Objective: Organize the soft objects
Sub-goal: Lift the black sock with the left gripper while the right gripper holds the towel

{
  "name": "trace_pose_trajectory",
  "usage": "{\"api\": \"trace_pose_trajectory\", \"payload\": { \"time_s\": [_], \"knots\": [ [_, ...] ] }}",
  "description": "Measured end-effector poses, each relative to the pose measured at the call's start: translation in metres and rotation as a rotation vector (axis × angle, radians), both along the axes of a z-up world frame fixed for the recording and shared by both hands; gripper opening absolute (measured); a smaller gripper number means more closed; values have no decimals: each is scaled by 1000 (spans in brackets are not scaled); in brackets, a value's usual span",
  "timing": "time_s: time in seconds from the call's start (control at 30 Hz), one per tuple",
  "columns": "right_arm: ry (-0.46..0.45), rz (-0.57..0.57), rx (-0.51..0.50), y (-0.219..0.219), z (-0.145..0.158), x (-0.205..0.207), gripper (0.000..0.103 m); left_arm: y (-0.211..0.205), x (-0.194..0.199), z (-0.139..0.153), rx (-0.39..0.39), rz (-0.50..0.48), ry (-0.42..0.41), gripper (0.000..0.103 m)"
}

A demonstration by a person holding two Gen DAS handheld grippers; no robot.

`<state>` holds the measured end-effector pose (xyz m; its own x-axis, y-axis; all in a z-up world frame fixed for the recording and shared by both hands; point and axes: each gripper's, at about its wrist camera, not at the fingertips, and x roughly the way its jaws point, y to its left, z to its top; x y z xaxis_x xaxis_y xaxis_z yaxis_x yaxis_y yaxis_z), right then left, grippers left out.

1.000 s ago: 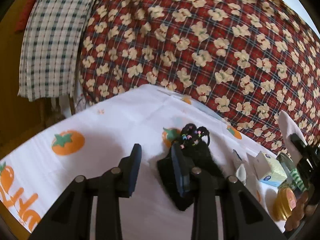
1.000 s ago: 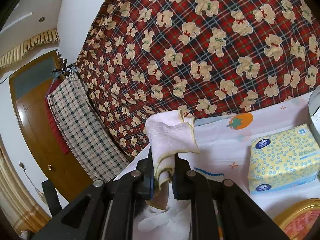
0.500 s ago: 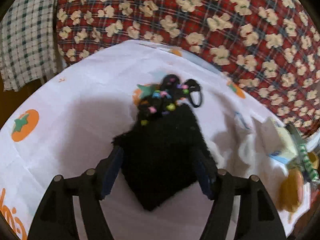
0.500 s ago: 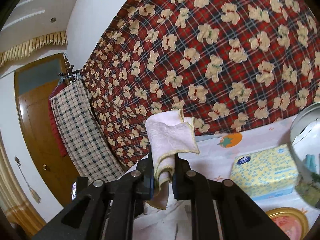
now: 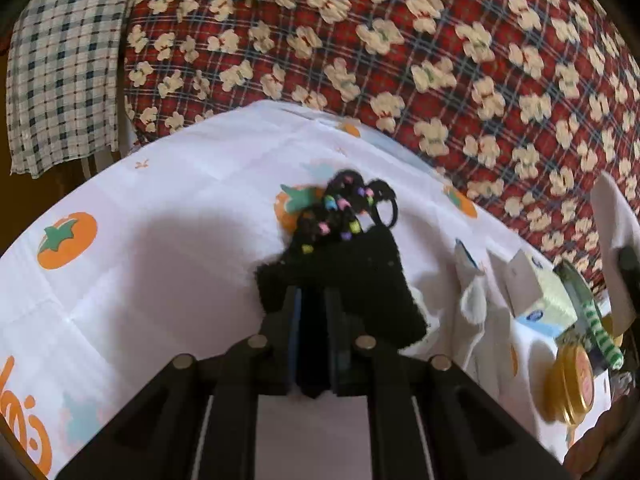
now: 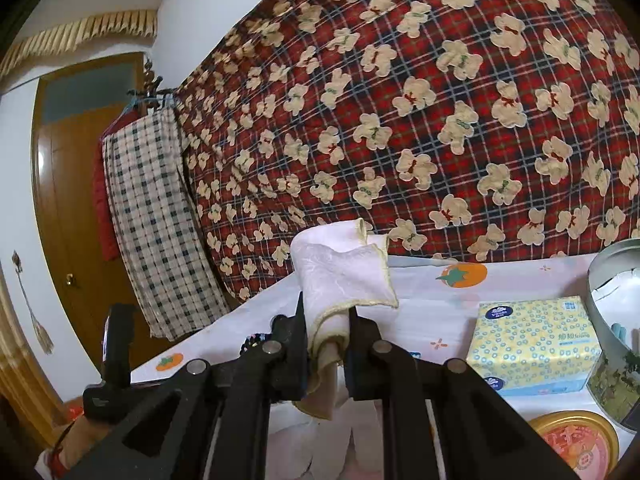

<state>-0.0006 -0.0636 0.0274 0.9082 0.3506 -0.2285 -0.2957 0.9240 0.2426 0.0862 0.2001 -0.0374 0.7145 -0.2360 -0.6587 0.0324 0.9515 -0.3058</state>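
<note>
My left gripper (image 5: 314, 300) is shut on the near edge of a black fuzzy cloth (image 5: 352, 276) that carries black hair ties with coloured beads (image 5: 344, 208). It lies on the white tomato-print tablecloth (image 5: 160, 248). My right gripper (image 6: 326, 316) is shut on a folded pale pink cloth with a yellow hem (image 6: 340, 276) and holds it above the table. That pink cloth also shows at the right edge of the left wrist view (image 5: 612, 224).
A yellow tissue box (image 6: 536, 344), a round metal tin (image 6: 616, 320) and a gold lid (image 6: 576, 444) sit on the right of the table. A red teddy-bear blanket (image 6: 440, 120) hangs behind. A checked cloth (image 6: 160, 220) hangs by a wooden door.
My left gripper moved forward over the black cloth and closed on its near edge. My right gripper, still holding the pink cloth, shifted slightly; the tin came into its view.
</note>
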Motion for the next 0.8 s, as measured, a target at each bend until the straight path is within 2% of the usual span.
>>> {"api": "trace_pose_trajectory", "payload": {
  "time_s": [0.07,0.1,0.13,0.2,0.27,0.3,0.33,0.43,0.53,0.6,0.8],
  "knots": [
    [4,5,0,1,-1,-1,15,-7,3,-1,11,-4,18,34],
    [6,6,1,1,-1,0,15,-13,5,-2,13,-16,32,57],
    [9,5,1,1,-1,0,15,-18,7,-2,14,-31,46,71],
    [16,0,3,0,-2,1,15,-30,8,-2,37,-45,47,72],
    [29,-6,11,-2,-2,3,15,-42,11,-4,124,-40,49,61],
    [34,-8,16,-3,-3,3,15,-46,13,-6,147,-45,61,52],
    [39,-10,21,-4,-3,4,15,-48,12,-5,153,-57,56,33],
    [48,-15,38,-7,-3,5,15,-57,10,-2,174,-113,42,14],
    [48,-18,45,-8,-3,5,15,-59,6,-1,175,-113,21,7],
    [49,-24,42,-8,-3,5,15,-54,3,2,143,-105,-6,2],
    [34,12,4,4,-3,1,15,-38,-24,14,16,-104,-131,2]
  ]
}}
